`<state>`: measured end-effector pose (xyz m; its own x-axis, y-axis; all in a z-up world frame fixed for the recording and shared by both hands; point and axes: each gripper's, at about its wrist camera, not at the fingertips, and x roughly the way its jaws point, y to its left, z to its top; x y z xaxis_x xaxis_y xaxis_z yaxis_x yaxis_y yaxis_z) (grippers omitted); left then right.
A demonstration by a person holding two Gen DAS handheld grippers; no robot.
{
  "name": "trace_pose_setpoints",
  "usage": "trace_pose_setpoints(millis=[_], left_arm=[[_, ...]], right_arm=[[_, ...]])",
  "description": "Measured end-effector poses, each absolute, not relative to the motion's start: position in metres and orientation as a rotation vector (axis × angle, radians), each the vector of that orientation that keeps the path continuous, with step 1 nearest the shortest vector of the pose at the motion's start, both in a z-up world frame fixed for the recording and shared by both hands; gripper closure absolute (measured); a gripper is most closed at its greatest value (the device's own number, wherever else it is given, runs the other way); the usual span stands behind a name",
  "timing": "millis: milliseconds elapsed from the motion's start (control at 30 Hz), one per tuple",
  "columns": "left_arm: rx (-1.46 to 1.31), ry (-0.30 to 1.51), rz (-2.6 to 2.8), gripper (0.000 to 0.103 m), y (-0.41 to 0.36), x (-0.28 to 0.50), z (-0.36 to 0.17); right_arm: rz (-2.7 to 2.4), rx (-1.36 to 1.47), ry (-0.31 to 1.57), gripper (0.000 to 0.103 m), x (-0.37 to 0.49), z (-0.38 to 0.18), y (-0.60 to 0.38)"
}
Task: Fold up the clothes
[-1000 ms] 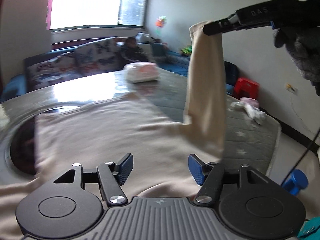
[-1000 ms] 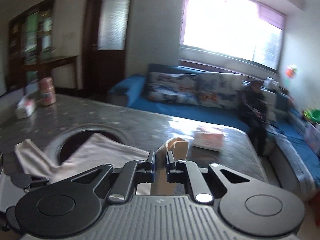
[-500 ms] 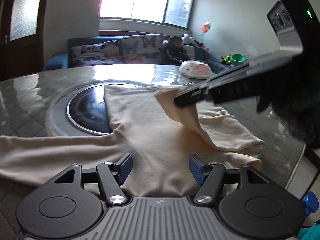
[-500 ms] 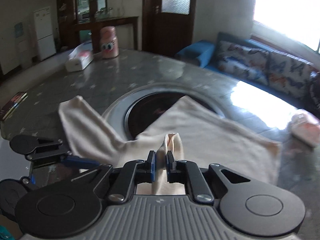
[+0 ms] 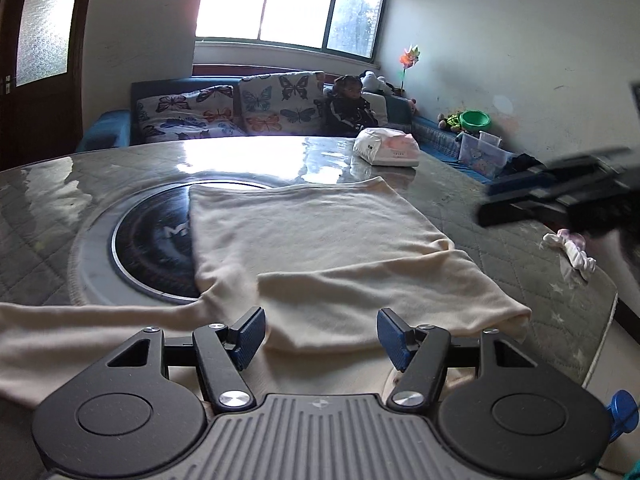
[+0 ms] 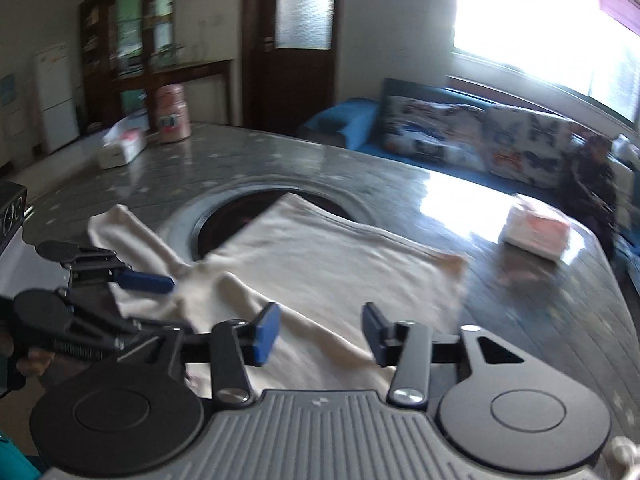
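1. Table (image 5: 60, 184): big, grey, quilted cover, glossy far half, with a dark round inset (image 5: 152, 240) at 9 o'clock in the left wrist view. The cream shirt (image 5: 320, 232) lies on it, body flat from centre toward 12, its left edge over the inset.
2. Change: a second ago the right sleeve hung in the air, pinched in the right tongs. Now that sleeve (image 5: 380, 304) lies across the shirt's lower body, cuff pointing to 9, fold edge at 4 o'clock. One sleeve fold looks done.
3. Other sleeve (image 6: 132, 236): not folded yet, stretched out toward 10 o'clock in the right wrist view. Likely next.
4. Shirt look: soft knit, plain cream, few wrinkles, hem at 12 reasonably straight. Should slide easily on the cover.
5. Right tongs (image 6: 320, 332): jaws opening, about half apart, nothing pinched; cloth lies below them, not between the pads. In the left view they are a blur at 3 o'clock, clear of the shirt.
6. Left tongs (image 5: 320, 334): jaws well apart, empty, low over the near edge of the shirt at 6 o'clock.
7. Tissue pack (image 5: 388, 146): at 1 o'clock beyond the hem, apart from the shirt.
8. Small white rag (image 5: 572, 252): at 3 o'clock near the table edge, apart.
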<state>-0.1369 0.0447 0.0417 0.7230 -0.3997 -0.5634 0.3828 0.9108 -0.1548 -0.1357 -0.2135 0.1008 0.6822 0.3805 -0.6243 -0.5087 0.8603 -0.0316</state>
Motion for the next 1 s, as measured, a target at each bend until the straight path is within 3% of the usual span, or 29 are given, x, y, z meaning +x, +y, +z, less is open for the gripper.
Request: trace_pose_setpoints(millis=[100,133,200,333,467,567,833,1000], left_arm=[[-0.024,0.652,-0.399,0.041,0.039,-0.126,0.037],[-0.023,0.663,-0.387,0.045,0.038,-0.123,0.035],[-0.024,0.684,-0.366,0.05,0.037,-0.118,0.031],[-0.003,0.69,-0.332,0.062,0.036,-0.117,0.029],[0.026,0.685,-0.298,0.089,0.035,-0.117,0.03],[0.022,0.686,-0.28,0.099,0.036,-0.117,0.033],[0.029,0.66,-0.256,0.101,0.034,-0.128,0.049],[0.046,0.703,-0.237,0.1,0.039,-0.124,0.042]], right_arm=[[0.474,-0.163,0.643,0.029,-0.145,0.093,-0.238],[0.466,-0.148,0.639,0.014,-0.148,0.091,-0.245],[0.44,-0.111,0.604,0.0,-0.155,0.083,-0.26],[0.403,-0.073,0.551,0.0,-0.152,0.073,-0.271],[0.399,-0.028,0.563,0.0,-0.13,0.063,-0.276],[0.364,-0.056,0.606,0.0,-0.109,0.052,-0.273],[0.22,-0.22,0.705,0.0,-0.083,0.018,-0.262],[0.238,-0.162,0.706,0.0,-0.083,0.018,-0.276]])
